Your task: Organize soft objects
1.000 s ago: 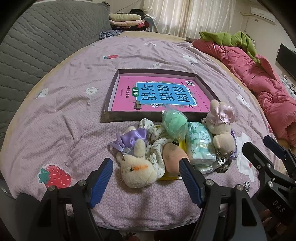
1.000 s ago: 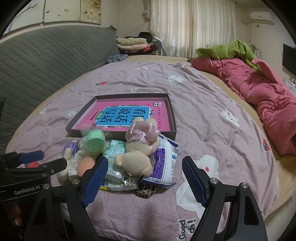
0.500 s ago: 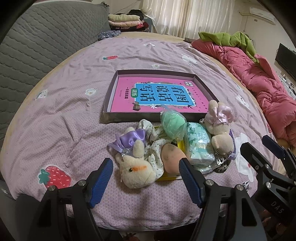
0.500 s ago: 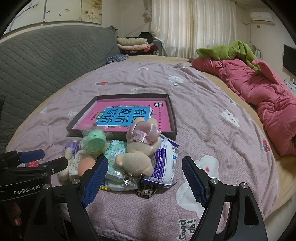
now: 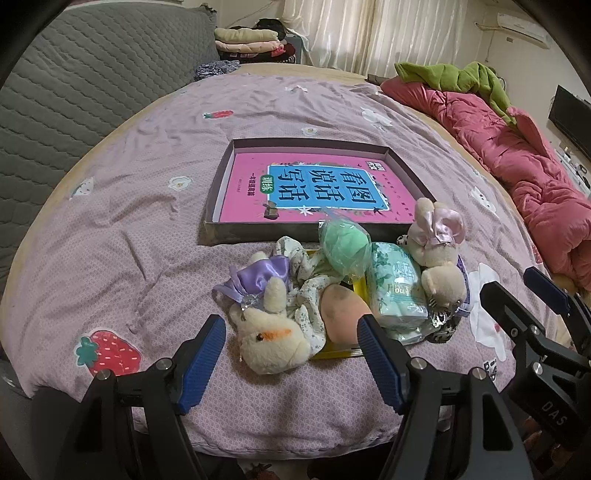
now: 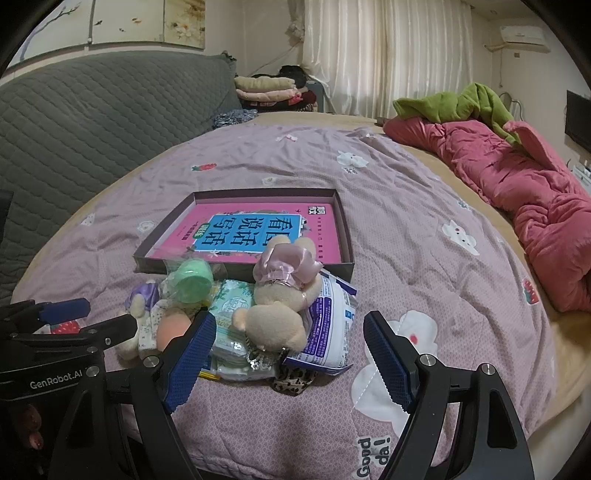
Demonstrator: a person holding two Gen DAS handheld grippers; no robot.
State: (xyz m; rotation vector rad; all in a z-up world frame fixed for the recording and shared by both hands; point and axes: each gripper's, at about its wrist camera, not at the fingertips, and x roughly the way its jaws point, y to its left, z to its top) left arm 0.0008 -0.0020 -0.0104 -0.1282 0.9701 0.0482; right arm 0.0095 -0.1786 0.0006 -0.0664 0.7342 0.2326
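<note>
Two grippers hovered at the frame's bottom, left gripper (image 5: 290, 356) with jaws wide around the cream bunny (image 5: 271, 334), right gripper (image 6: 290, 354) wide before the pink-bowed plush (image 6: 275, 314); the pile sat mid-frame on the bed (image 5: 122, 206), just below the box (image 5: 221, 206), probably its destination.

- Bedspread (image 5: 147, 206): lilac, printed with strawberries and white flowers; covers the whole bed.
- Grey quilted cover (image 6: 92, 122): runs along the left side behind the bed.
- Red-pink duvet (image 6: 517, 184): bunched along the right edge of the bed.
- Green garment (image 6: 469, 105): lies on the duvet's far end.
- Folded clothes (image 5: 247, 40): stacked beyond the bed.
- Curtains (image 6: 388, 55): pale, drawn across the back wall.
- Air conditioner (image 6: 522, 35): wall-mounted, upper right.
</note>
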